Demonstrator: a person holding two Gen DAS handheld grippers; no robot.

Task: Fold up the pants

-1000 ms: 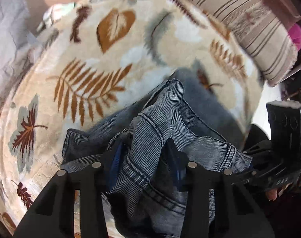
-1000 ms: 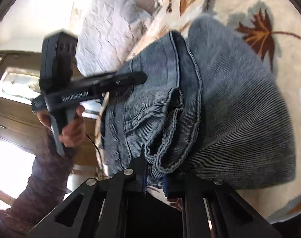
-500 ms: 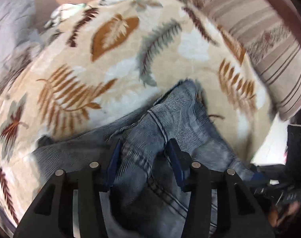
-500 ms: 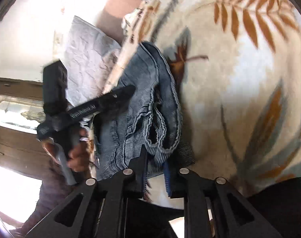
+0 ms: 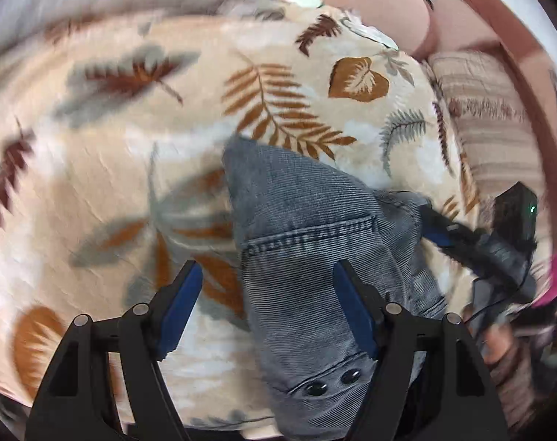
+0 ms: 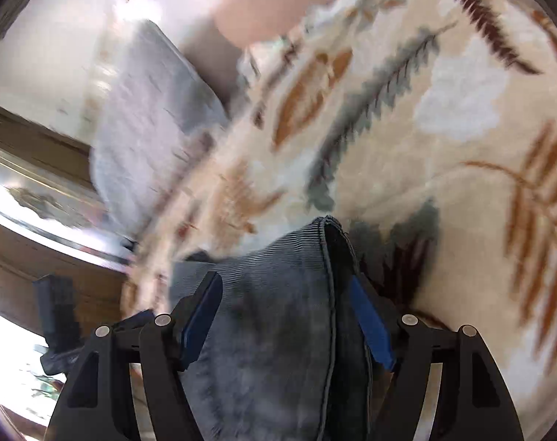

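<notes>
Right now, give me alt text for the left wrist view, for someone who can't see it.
The open left gripper hovers over folded grey denim pants lying on a cream blanket printed with brown and grey leaves. At right, the other handheld gripper reaches in at the pants' edge, and a striped cushion sits behind.

2 wrist views, close above; share pants (image 5: pixel 308 257), blanket (image 6: pixel 462 139).

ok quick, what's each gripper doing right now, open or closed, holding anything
Left gripper: open, holding nothing; jeans lie between its fingers.
Right gripper: open, jeans loose between its fingers.
</notes>
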